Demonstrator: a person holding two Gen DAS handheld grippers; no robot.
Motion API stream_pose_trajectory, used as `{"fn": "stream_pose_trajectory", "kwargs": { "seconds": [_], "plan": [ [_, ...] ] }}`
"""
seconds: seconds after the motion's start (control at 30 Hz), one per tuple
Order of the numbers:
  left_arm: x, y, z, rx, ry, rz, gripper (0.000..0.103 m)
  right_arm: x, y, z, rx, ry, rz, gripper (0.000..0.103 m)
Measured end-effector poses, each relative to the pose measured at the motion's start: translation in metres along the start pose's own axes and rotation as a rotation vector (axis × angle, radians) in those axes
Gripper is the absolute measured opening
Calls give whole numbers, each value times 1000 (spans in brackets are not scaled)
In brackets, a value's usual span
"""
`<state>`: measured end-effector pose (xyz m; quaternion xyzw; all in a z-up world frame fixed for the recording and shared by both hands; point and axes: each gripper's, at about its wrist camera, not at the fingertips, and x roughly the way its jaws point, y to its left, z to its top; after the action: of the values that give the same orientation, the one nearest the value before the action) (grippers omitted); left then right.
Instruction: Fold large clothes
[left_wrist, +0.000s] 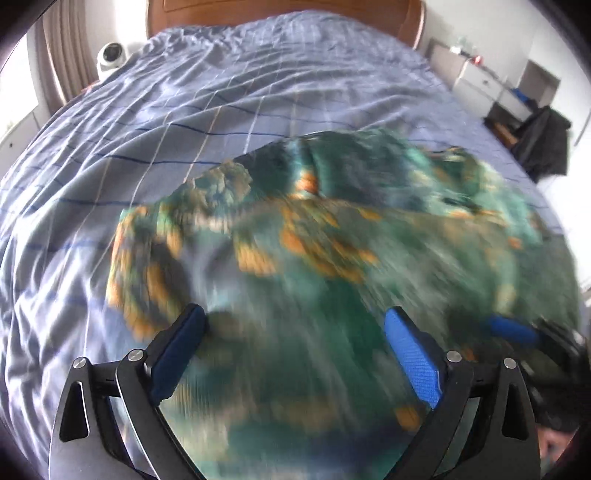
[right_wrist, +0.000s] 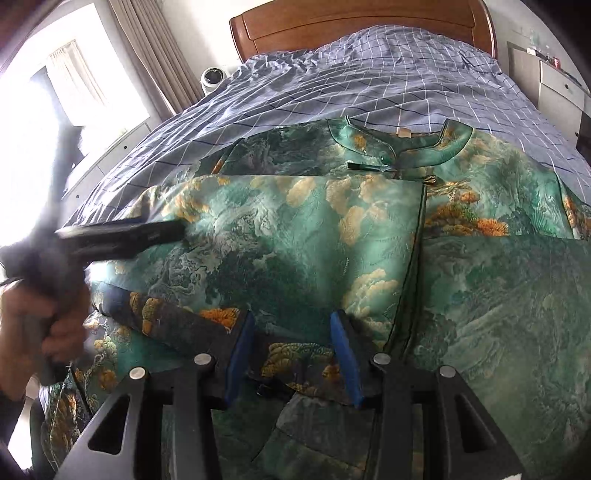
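Lying across the blue checked bed (right_wrist: 369, 77), the green brocade dress (right_wrist: 295, 236) had a panel folded over its front, while the left gripper (left_wrist: 295, 332) hovered above it with fingers spread wide and the right gripper (right_wrist: 291, 354) pinched a fabric fold.

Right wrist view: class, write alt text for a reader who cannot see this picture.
A green patterned garment with orange clouds lies partly folded on a bed with a blue checked sheet, collar toward the wooden headboard. The right tongs straddle a fold at its near edge; at left, a hand holds the blurred left tongs.
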<state>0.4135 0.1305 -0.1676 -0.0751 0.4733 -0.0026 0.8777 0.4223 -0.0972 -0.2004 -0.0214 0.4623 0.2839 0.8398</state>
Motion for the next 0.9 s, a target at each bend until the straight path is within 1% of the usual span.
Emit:
{"fn": "stream_pose_trajectory", "kwargs": {
  "seconds": [0.07, 0.1, 0.17, 0.2, 0.23, 0.27, 0.3, 0.37, 0.4, 0.43, 0.47, 0.5, 0.53, 0.57, 0.63, 0.73, 0.77, 0.9],
  "plan": [
    [-1, 1, -7, -11, 8, -22, 98, 0, 2, 0, -6, 0, -8, 44],
    [3, 1, -12, -2, 19, -12, 98, 1, 3, 0, -12, 1, -15, 44],
    [17, -6, -18, 73, 37, 41, 98, 2, 6, 2, -21, 7, -29, 44],
    [15, -11, -20, 101, 34, 62, 98, 2, 8, 3, -29, 17, -38, 44],
    [9, -16, -20, 118, 25, 82, 98, 1, 11, 6, -37, 30, -49, 44],
    [3, -18, -19, 120, 19, 86, 98, -3, 12, 7, -40, 38, -60, 44],
    [-11, -20, -20, 115, -2, 70, 98, -11, 15, 9, -39, 34, -75, 44],
    [-33, -23, -26, 113, -38, 38, 98, -31, 18, 9, -41, -5, -85, 44],
    [-52, -27, -34, 124, -73, 26, 98, -43, 21, 7, -48, -27, -97, 45],
    [-65, -30, -41, 137, -96, 26, 98, -52, 23, 5, -57, -40, -107, 48],
    [-78, -33, -51, 150, -117, 26, 98, -65, 26, 1, -73, -60, -124, 55],
    [-91, -37, -62, 164, -134, 20, 98, -76, 29, -4, -85, -80, -140, 59],
    [-102, -39, -72, 175, -145, 16, 98, -89, 32, -11, -97, -99, -153, 64],
    [-109, -41, -80, 181, -153, 15, 98, -100, 35, -17, -108, -111, -159, 69],
    [-130, -47, -107, 200, -170, 5, 99, -119, 38, -30, -123, -120, -176, 79],
    [-147, -48, -136, 191, -168, -11, 99, -150, 46, -57, -156, -170, -207, 80],
    [-152, -49, -150, 182, -160, -21, 99, -158, 48, -64, -166, -182, -219, 80],
    [-165, -54, -184, 164, -128, -34, 99, -195, 53, -105, -201, -241, -287, 80]
  ]
}}
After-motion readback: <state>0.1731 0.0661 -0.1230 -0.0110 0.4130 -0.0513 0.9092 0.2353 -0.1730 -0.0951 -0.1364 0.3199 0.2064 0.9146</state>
